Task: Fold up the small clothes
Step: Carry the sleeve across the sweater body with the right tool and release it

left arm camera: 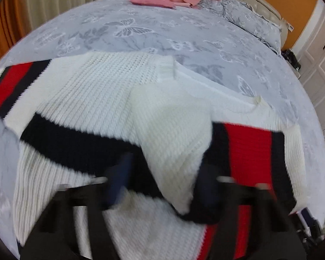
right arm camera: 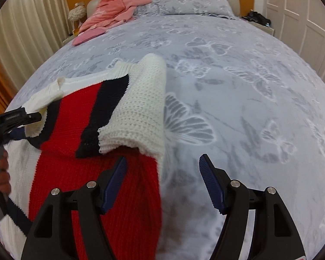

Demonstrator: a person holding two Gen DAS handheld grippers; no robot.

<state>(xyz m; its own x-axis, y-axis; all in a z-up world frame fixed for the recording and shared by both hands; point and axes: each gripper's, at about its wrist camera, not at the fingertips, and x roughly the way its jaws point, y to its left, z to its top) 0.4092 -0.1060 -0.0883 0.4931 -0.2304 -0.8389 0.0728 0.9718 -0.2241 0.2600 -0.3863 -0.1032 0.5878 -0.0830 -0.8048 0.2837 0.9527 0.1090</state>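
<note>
A white knit sweater [left arm camera: 93, 91] with black and red stripes lies on the bed, and it also shows in the right wrist view [right arm camera: 80, 117]. One striped sleeve [right arm camera: 132, 108] is folded across the body. My left gripper [left arm camera: 164, 173] is blurred, its jaws apart, with a white fold of the sweater [left arm camera: 173, 134] lying between the fingers. It shows at the left edge of the right wrist view [right arm camera: 21, 119]. My right gripper [right arm camera: 162, 169] is open and empty, just above the sweater's right edge.
The bed has a grey butterfly-print cover [right arm camera: 238, 91]. A pile of pink clothes [right arm camera: 110, 13] lies at the far end by the grey pillows [right arm camera: 190, 4]. White wardrobe doors [right arm camera: 303, 21] stand to the right, curtains [right arm camera: 28, 26] to the left.
</note>
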